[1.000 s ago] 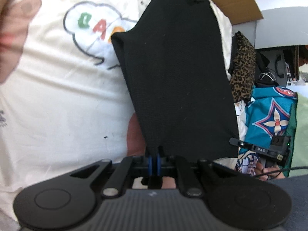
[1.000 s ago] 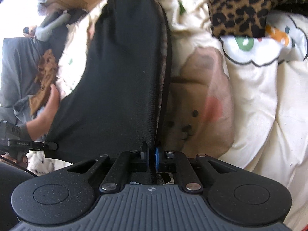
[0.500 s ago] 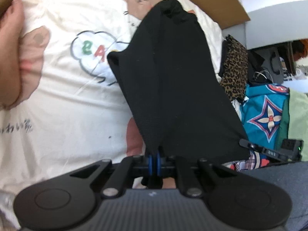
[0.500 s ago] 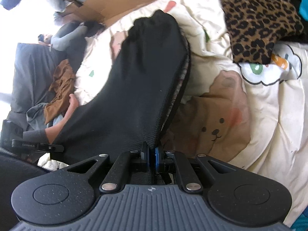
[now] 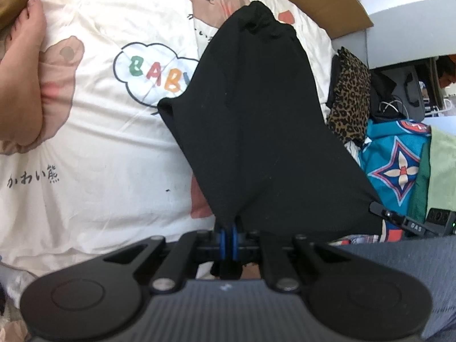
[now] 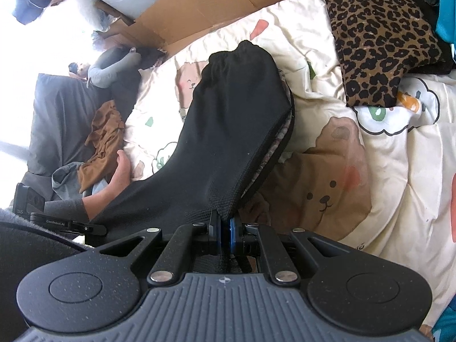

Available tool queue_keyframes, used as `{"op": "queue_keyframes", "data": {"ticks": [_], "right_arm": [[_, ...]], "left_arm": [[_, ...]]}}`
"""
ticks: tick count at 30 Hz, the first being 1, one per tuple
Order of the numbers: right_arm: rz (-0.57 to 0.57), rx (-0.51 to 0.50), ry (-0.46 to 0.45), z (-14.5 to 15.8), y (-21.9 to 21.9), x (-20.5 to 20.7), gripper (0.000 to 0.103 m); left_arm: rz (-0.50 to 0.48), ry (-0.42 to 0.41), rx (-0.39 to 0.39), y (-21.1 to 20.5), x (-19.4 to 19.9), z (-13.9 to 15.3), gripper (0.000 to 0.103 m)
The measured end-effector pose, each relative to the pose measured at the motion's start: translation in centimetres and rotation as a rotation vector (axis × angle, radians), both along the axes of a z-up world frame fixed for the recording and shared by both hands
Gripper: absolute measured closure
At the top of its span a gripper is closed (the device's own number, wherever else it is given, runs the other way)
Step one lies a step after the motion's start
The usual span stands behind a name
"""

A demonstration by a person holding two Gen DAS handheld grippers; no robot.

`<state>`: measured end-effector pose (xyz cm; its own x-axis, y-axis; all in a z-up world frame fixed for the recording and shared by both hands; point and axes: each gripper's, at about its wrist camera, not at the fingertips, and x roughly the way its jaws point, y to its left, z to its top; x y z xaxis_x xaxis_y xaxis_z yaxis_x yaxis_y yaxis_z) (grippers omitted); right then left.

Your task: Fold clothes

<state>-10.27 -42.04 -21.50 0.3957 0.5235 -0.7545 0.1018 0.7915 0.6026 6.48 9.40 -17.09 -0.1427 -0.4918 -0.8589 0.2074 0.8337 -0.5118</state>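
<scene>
A black garment point(image 5: 256, 119) hangs stretched between my two grippers above a cream bear-print blanket point(image 5: 85, 148). My left gripper point(image 5: 228, 229) is shut on one near corner of it. My right gripper point(image 6: 223, 225) is shut on the other near corner; the garment point(image 6: 228, 142) runs away from it to a gathered elastic end at the far side. Its far end droops toward the blanket point(image 6: 384, 171). The other gripper's body shows at each view's edge.
A leopard-print cloth point(image 6: 379, 37) lies at the blanket's far right, also in the left wrist view point(image 5: 349, 99). A teal patterned cloth point(image 5: 399, 165) and green cloth lie right. A bare foot point(image 5: 20, 79), brown cloth point(image 6: 105, 136) and cardboard point(image 6: 228, 2) border the blanket.
Both grippers have risen and drawn back with the black garment, so more of the blanket and the garment's far end show. Both stay shut on it.
</scene>
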Motion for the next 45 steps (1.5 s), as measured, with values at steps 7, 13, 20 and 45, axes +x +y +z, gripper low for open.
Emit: {"op": "queue_keyframes", "data": {"ticks": [7,13,20,45], "right_arm": [[-0.001,0.011,0.004,-1.1,-0.5,1.7,0.099],[0.012,0.010,-0.002,-1.6,-0.5,3.5,0.099],[0.013,0.021,-0.018,-2.7,-0.8,6.3,0.099],[-0.032,0.008,-0.076,-6.9,-1.8,14.5,0.099]], "left_arm": [[0.008,0.007,-0.001,-0.4,1.4,-1.2,0.098],[0.017,0.000,0.001,-1.1,3.4,-2.2,0.098],[0.012,-0.008,0.004,-2.0,5.7,-2.9,0.098],[0.008,-0.054,-0.003,-6.6,15.7,-8.8,0.098]]}}
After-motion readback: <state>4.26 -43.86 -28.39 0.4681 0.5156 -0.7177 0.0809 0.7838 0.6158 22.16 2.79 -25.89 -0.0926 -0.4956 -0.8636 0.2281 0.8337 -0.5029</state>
